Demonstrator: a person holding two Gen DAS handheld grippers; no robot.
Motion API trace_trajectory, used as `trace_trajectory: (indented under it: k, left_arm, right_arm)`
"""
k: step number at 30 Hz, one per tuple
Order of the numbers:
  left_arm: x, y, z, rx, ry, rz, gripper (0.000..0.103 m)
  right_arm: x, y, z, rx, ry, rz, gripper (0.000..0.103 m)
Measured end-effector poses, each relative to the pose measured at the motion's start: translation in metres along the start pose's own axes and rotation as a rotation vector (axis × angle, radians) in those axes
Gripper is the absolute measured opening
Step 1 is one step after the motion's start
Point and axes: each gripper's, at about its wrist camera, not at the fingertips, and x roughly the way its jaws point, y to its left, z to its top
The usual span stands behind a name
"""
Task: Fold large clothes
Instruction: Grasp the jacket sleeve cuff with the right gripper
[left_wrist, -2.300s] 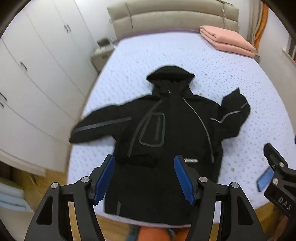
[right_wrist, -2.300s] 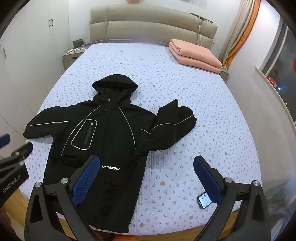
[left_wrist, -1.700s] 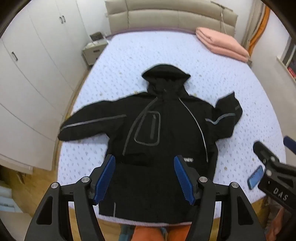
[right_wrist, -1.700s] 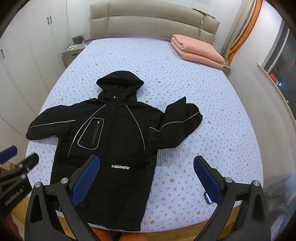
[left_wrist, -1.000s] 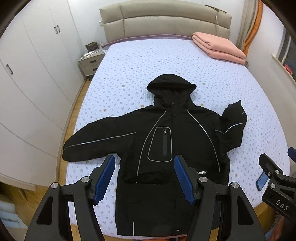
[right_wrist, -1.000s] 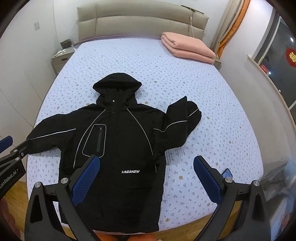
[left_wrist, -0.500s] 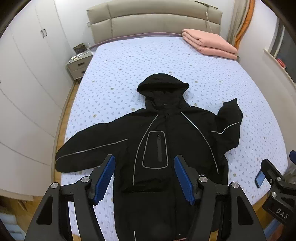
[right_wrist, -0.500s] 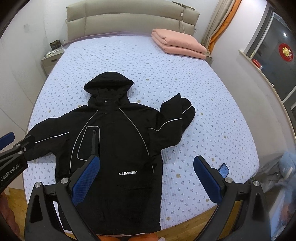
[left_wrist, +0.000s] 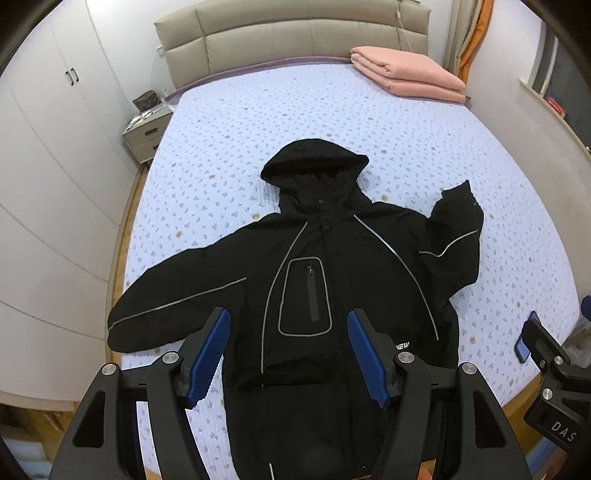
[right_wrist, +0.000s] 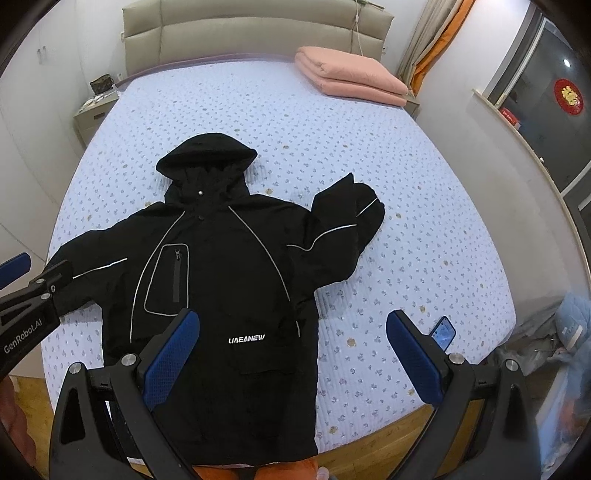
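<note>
Black jacket (right_wrist: 236, 280) (grey piping), lilac, seemingly floral-dotted bedspread (right_wrist: 388, 155).

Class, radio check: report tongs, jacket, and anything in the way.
Left tongs and right tongs open, holding nothing. Black hooded jacket flat on dotted bed, unfolded, one sleeve bent. Blue phone near bed's edge.

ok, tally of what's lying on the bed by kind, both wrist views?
Black hooded jacket: 1, spread flat and face up
Folded pink blanket: 1, at the far right corner near the headboard
Phone: 1, near the right edge of the bed's near end
Total: 3
</note>
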Motion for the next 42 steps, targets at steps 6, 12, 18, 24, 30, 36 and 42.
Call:
trace_trajectory:
  k: [6,12,18,24,30,36,42]
  left_arm:
    - [0.011,-0.013,-0.002,-0.034,0.013,0.032,0.068]
    - [0.044,-0.041,-0.003,-0.085,0.041,0.031,0.068]
    - [0.081,-0.08,-0.002,-0.125,0.059,-0.005,0.068]
    - [0.119,-0.115,0.006,-0.146,0.032,-0.003,0.068]
    - [0.163,-0.139,0.009,-0.177,0.032,0.004,0.068]
    - [0.209,-0.169,-0.004,-0.128,0.045,0.047,0.068]
    - [0.239,-0.195,-0.024,-0.122,0.101,0.042,0.068]
  right_arm:
    - [0.028,-0.02,0.007,-0.017,0.003,0.04,0.102]
    - [0.086,-0.088,0.019,0.08,0.032,0.095,0.102]
    - [0.159,-0.17,0.038,0.141,0.048,0.093,0.096]
    - [0.241,-0.232,0.074,0.183,0.018,0.119,0.091]
    - [0.36,-0.278,0.113,0.244,0.03,0.158,0.09]
    - [0.461,-0.305,0.148,0.253,0.058,0.189,0.09]
    - [0.529,-0.315,0.159,0.308,0.101,0.269,0.089]
